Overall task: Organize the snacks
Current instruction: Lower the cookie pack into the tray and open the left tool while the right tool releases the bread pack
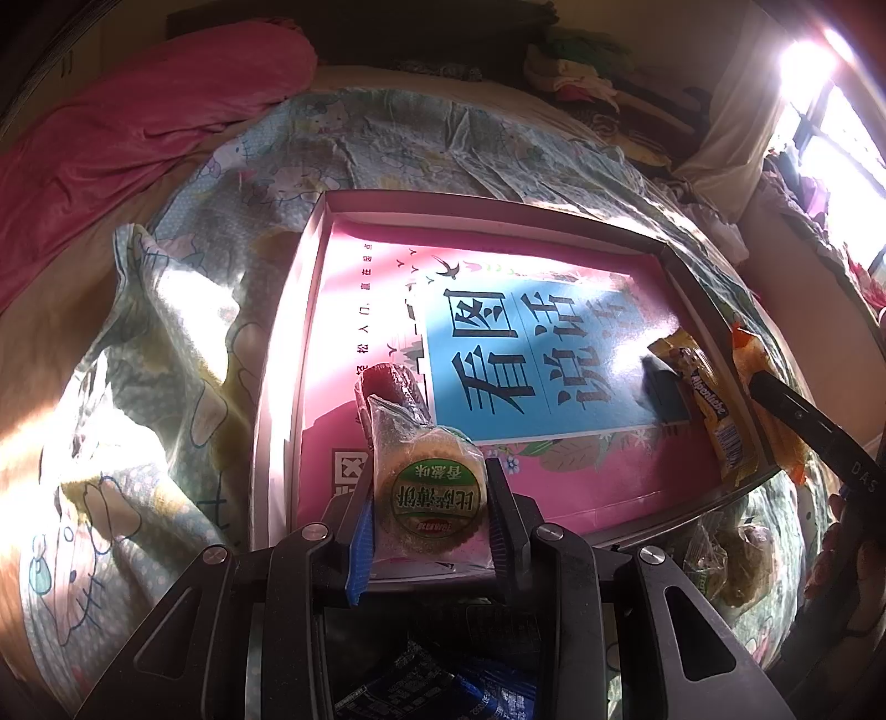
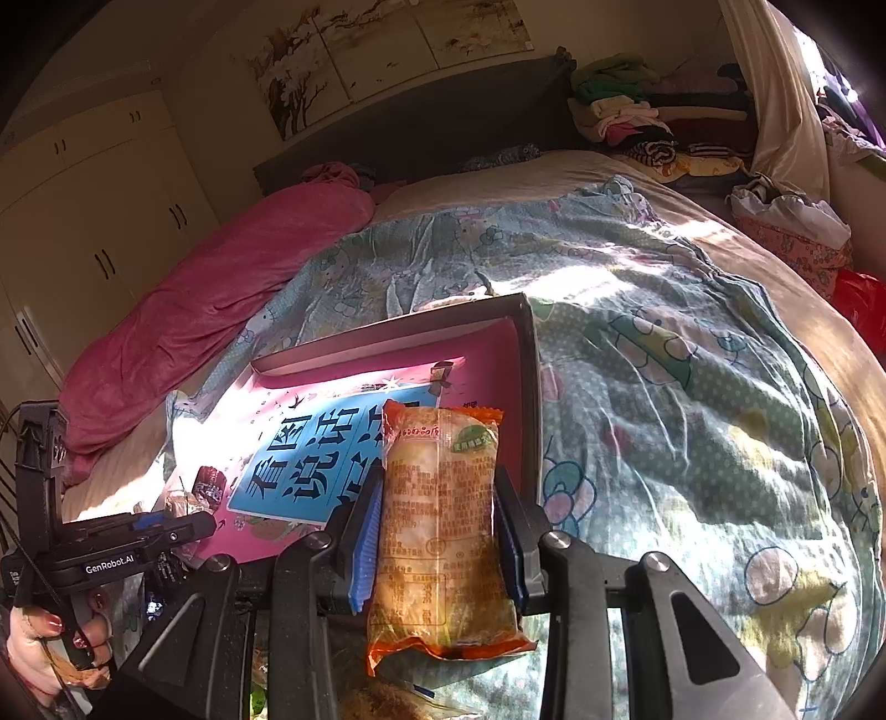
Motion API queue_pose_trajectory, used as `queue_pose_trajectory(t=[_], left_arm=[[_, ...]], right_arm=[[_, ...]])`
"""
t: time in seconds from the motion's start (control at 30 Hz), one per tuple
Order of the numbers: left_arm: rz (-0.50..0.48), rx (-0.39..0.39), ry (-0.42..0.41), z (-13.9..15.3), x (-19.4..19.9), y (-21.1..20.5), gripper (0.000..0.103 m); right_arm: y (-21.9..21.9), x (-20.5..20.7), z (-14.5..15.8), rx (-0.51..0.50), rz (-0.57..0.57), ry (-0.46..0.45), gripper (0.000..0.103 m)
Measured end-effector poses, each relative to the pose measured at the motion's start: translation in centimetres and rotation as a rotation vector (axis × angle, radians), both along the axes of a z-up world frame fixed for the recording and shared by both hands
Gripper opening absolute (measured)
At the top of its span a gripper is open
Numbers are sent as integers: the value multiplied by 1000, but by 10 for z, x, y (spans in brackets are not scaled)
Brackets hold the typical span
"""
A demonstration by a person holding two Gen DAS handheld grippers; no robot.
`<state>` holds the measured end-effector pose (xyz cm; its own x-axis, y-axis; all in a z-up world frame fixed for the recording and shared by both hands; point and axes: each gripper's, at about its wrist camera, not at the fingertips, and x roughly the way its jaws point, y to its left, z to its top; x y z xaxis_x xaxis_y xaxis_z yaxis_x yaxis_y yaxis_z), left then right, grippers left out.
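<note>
Setting was a home bedroom. A bed filled most of the room, spread with a cartoon-print quilt and a pink blanket. Dark headboard stood under a painting; white wardrobe at one side, folded clothes piled near a curtain.

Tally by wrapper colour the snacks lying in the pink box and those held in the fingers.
Dark red wrapper, in box: 1
Yellow stick, in box: 1
Green-labelled biscuit packet, in left gripper: 1
Orange packet, in right gripper: 1
Total: 4
</note>
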<state>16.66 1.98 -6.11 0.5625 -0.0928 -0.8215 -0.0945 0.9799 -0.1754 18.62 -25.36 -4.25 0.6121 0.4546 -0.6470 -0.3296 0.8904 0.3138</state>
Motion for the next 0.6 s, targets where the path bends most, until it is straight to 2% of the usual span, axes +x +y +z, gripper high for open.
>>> queue_pose_trajectory(t=[0.6], left_arm=[[6,0,3,-1,1,2,36]], right_arm=[[22,-5,-9,-6,78,21,37]])
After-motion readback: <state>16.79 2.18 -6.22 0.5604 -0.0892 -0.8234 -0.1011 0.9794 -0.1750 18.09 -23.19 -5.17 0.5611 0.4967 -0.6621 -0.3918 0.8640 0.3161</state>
